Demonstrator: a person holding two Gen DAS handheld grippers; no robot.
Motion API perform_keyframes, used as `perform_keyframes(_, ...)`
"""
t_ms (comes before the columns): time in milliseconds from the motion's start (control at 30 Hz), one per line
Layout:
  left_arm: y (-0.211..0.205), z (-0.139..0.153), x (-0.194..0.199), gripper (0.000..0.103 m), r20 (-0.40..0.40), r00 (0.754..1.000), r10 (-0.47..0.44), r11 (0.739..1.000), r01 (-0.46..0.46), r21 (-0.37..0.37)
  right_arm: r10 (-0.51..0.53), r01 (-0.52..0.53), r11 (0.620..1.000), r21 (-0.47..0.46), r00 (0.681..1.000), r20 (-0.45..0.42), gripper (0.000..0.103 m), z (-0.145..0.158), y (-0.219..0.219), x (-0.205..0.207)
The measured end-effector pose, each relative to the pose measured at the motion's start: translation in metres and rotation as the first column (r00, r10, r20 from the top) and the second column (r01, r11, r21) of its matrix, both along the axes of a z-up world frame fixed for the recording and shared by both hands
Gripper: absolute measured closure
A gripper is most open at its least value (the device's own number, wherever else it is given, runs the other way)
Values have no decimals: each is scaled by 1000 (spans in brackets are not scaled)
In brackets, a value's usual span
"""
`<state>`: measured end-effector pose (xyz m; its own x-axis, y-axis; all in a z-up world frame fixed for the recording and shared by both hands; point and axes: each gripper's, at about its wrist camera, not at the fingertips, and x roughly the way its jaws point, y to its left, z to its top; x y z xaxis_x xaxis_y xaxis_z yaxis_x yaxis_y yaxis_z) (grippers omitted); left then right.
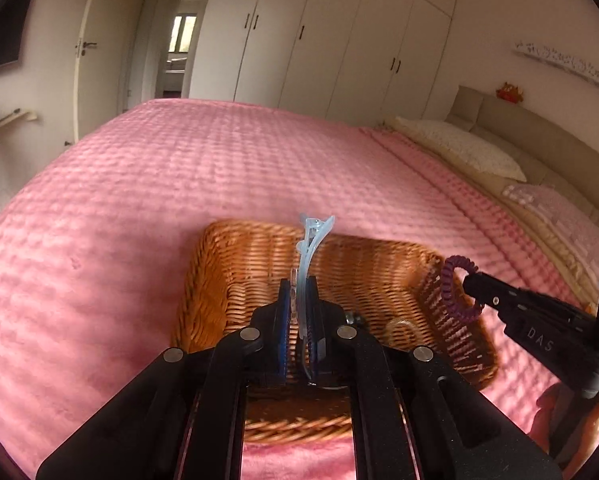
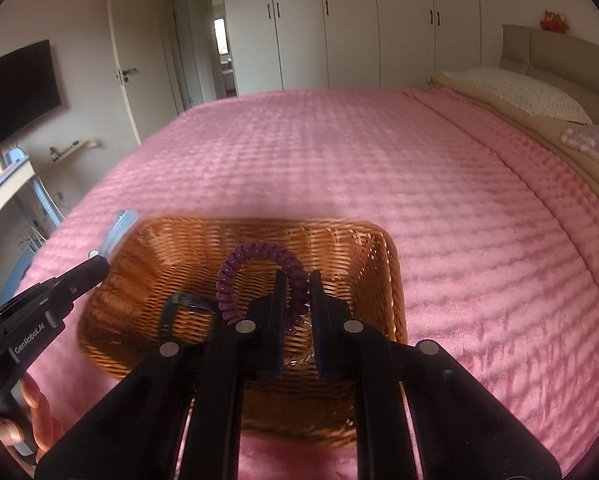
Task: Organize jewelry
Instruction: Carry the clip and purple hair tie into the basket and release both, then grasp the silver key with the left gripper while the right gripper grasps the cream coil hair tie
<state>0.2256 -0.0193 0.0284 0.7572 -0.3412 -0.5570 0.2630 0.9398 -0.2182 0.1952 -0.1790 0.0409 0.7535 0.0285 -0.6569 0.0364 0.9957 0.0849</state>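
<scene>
Two items held, neither yet deposited. Left gripper (image 1: pixel 301 292) pressed together on a pale blue hair clip (image 1: pixel 309 248), clip standing upright between the pads, its forked end above the far rim of the wicker basket (image 1: pixel 203 264). Right gripper (image 2: pixel 297 296) pinching a purple spiral hair tie (image 2: pixel 255 276), loop arching up and to the left of the pads, hanging over the basket interior. Both grippers poised over the same basket, which rests on the pink bedspread (image 1: pixel 179 168). Already inside the basket: a dark band or ring-shaped piece (image 2: pixel 183 308) on the floor near the left wall, plus a clear ring (image 1: pixel 399 330) near the right side (identity of both uncertain, blurred by motion). Judged stage: middle to late, with some pieces stored and two more at the point of release. Remaining, as far as can be judged: lower each piece closer to the basket floor, spread the pads, withdraw. No loose jewelry visible elsewhere on the bedspread within either view, so possibly the last two pieces (areas behind the cameras not shown). Release order advisable one at a time, since both tools crowd the same opening. Pillows (image 1: pixel 459 148) and wardrobe (image 1: pixel 339 40) play no part.
</scene>
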Motion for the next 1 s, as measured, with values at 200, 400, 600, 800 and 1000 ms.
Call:
perform_keyframes(200,-5,-21,11,98,-52,998,-20,999,22,31,-4,1,1000,-29,993,-116,93,-38,1,29)
perform_keyframes(400,-9,-33,15,97,-90,996,-18,998,24,61,10,-10,1000,-4,986,-167,93,-55,1,33)
perform_keyframes(600,-1,-23,7,72,-78,997,-28,999,29,16,27,-14,997,76,986,-166,87,-55,-9,26)
perform_keyframes(800,10,20,-32,67,-3,999,-45,998,45,-33,74,-65,992,110,994,-81,74,-26,-11,-14)
perform_keyframes(1000,28,51,-100,60,67,996,-58,996,62,-67,95,-99,987,125,994,45,50,8,-14,-85)
